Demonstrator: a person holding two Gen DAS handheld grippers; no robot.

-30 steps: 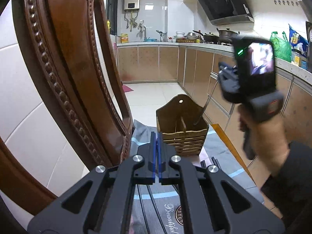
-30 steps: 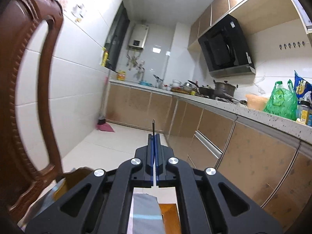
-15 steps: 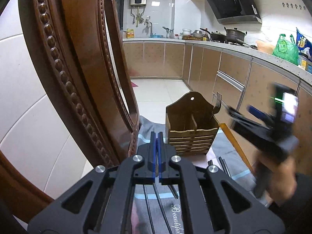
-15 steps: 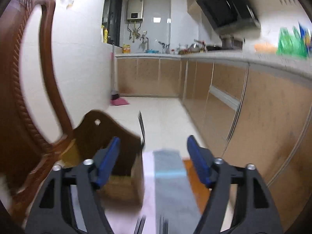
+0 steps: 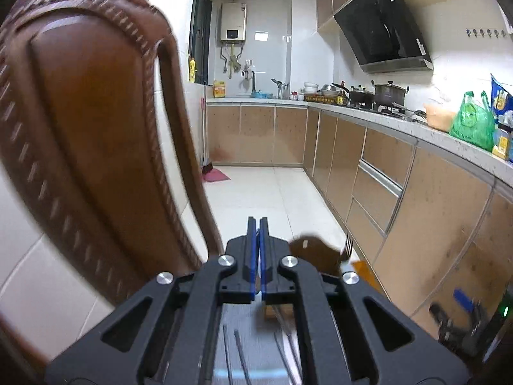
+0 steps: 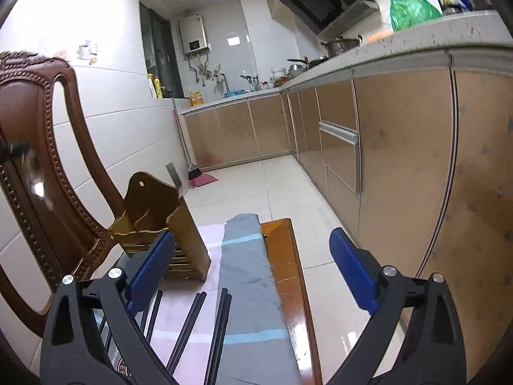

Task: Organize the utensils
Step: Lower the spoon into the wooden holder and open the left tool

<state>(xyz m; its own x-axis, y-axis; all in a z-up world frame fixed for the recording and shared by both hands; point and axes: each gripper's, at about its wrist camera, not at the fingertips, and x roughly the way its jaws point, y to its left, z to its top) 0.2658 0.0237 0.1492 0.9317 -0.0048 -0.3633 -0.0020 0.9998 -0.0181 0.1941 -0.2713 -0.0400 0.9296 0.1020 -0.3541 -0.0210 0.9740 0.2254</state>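
A brown wooden utensil holder [image 6: 160,221] stands on the cloth-covered table, with a fork [image 6: 174,176] upright in its right compartment. Several black chopsticks [image 6: 192,327] lie on the cloth in front of it. My right gripper [image 6: 253,272] is open and empty, low over the table, just right of the holder. My left gripper [image 5: 256,256] is shut with nothing between its pads, raised and pointing over the holder [image 5: 315,253], whose top and fork [image 5: 348,247] show beyond it. Chopsticks [image 5: 240,353] lie below it. The right gripper also shows in the left wrist view [image 5: 461,317], blurred, low right.
A carved brown chair back [image 5: 89,160] stands close on the left, also seen in the right wrist view [image 6: 35,166]. The grey and pink cloth [image 6: 247,288] covers the table; its bare orange wooden edge [image 6: 288,276] runs on the right. Kitchen cabinets [image 6: 400,160] line the right.
My right gripper opened, left the fork standing in the holder, then dropped low beside it. My left gripper stayed shut and tilted upward, so the holder sank in its view.
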